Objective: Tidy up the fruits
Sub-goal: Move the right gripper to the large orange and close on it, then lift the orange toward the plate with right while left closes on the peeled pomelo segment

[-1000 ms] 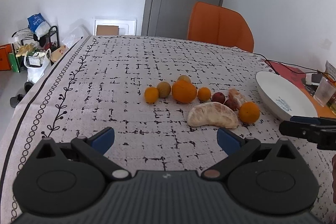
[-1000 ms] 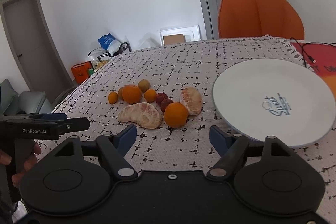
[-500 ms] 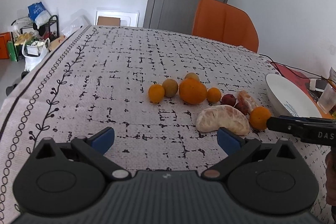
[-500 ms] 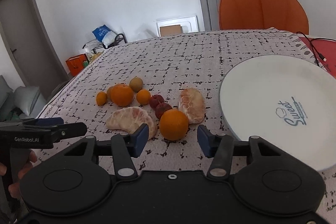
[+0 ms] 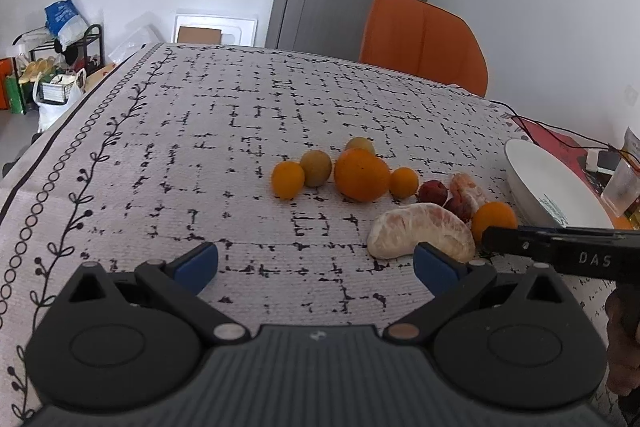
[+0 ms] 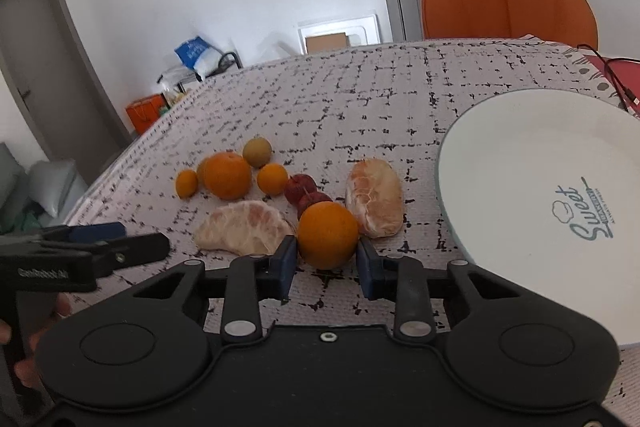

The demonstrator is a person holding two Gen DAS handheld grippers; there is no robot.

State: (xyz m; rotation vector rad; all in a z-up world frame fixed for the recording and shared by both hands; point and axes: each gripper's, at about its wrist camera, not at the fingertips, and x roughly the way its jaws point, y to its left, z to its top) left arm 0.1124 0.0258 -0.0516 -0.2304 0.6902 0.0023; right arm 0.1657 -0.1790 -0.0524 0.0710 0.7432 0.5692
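Loose fruit lies on the patterned tablecloth. A mid-sized orange [image 6: 328, 233] [image 5: 494, 219] sits between the blue pads of my right gripper [image 6: 326, 256], whose jaws are closing and touch it on both sides. Beside it lie two peeled pomelo segments [image 6: 244, 227] [image 6: 374, 203], two small red fruits [image 6: 300, 187], a large orange [image 6: 227, 175] and smaller oranges and brownish round fruits. A white plate [image 6: 520, 155] stands to the right, empty. My left gripper [image 5: 316, 261] hovers open over bare cloth, short of the fruit.
An orange chair [image 5: 424, 39] stands behind the table's far edge. Cables, a red mat and a clear cup [image 5: 620, 187] sit at the far right past the plate. The table's left edge [image 5: 52, 135] drops to a cluttered floor.
My right gripper has moved forward up to the mid-sized orange and its jaws have narrowed around it. The left gripper has crept a little closer to the fruit, still open.
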